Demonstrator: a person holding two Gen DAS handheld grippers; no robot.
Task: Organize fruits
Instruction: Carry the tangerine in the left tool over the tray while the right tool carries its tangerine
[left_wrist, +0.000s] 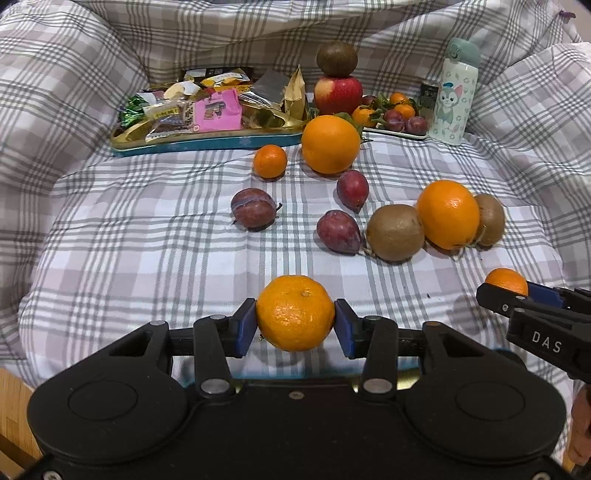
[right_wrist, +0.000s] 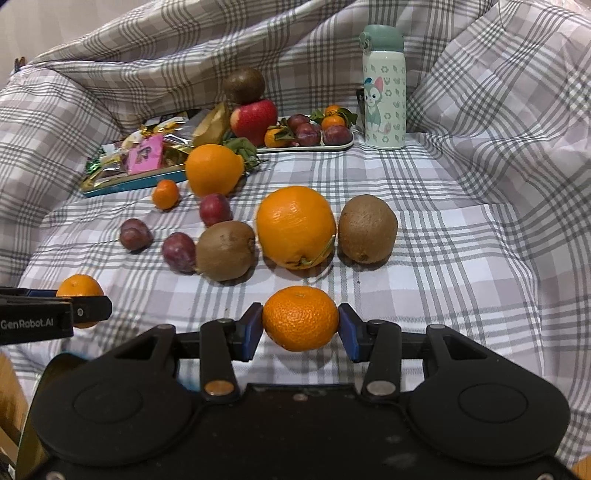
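At six o'clock in the left wrist view, the left gripper (left_wrist: 295, 319) holds a mandarin (left_wrist: 295, 313), its blue pads pressed on both sides of the fruit, lifted clear of the checked bedcover (left_wrist: 129, 236). Likewise, at six o'clock in the right wrist view, the right gripper (right_wrist: 301, 325) clamps a second mandarin (right_wrist: 301, 318) between its pads, jaws narrow around it.

Just beyond, toward one o'clock in the left view, a kiwi (left_wrist: 395, 232), a large orange (left_wrist: 448, 214) and another kiwi (left_wrist: 491, 219) lie in a touching row. Three plums (left_wrist: 254, 208) lie apart from one another around twelve o'clock in mid-cover, one of them (left_wrist: 339, 230) just beside the near kiwi. Farther on sit a small mandarin (left_wrist: 270, 161) and a second large orange (left_wrist: 330, 144), near each other but apart.

At the far edge, at eleven o'clock, a tin tray (left_wrist: 207, 142) is heaped with wrapped snacks. At twelve, a red apple (left_wrist: 338, 94) carries a kiwi (left_wrist: 337, 59) balanced on top. At one o'clock, a white plate (left_wrist: 402, 133) holds mandarins with leaves and plums, and a pale green bottle (left_wrist: 456, 92) with a cartoon cat stands upright just beside it.
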